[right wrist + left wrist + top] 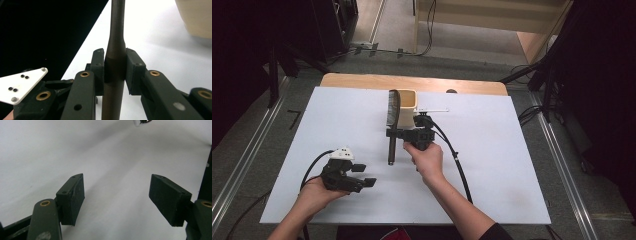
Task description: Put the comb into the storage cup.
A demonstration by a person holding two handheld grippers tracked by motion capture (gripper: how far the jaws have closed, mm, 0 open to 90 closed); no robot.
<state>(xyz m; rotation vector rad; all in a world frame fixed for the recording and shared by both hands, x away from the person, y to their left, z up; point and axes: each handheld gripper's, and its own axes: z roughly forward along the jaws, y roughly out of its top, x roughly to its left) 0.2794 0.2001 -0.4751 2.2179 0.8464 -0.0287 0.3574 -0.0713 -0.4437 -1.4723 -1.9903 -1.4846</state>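
So the right gripper [393,134] is sitting about mid-table, and its jaws are clamping down on the handle of a dark hairbrush [392,120]. In the right gripper view you can see it really well: both black pads are pressing the thick part of the brush handle [114,72] from either side, right below where the handle is narrowing into a thinner neck. From the high view the brush is running lengthwise away from the person, with the handle end pointing back toward them and the bristle head lying right next to a small cream-coloured container [408,107], close enough that I can't tell if they're touching. A thin white stick-like thing [435,110] is poking out to the right of that container; it's too small to say what it is.

The left gripper [366,175] is hanging out near the front left of the white table [512,165], well apart from the brush, with the person's left hand [314,192] wrapping around it. Its jaws are standing wide apart with nothing between them, and the left gripper view is showing just bare white table surface [112,157] past the two pads.

The right hand [428,159] is holding its gripper from the near side, cable trailing back along the forearm.
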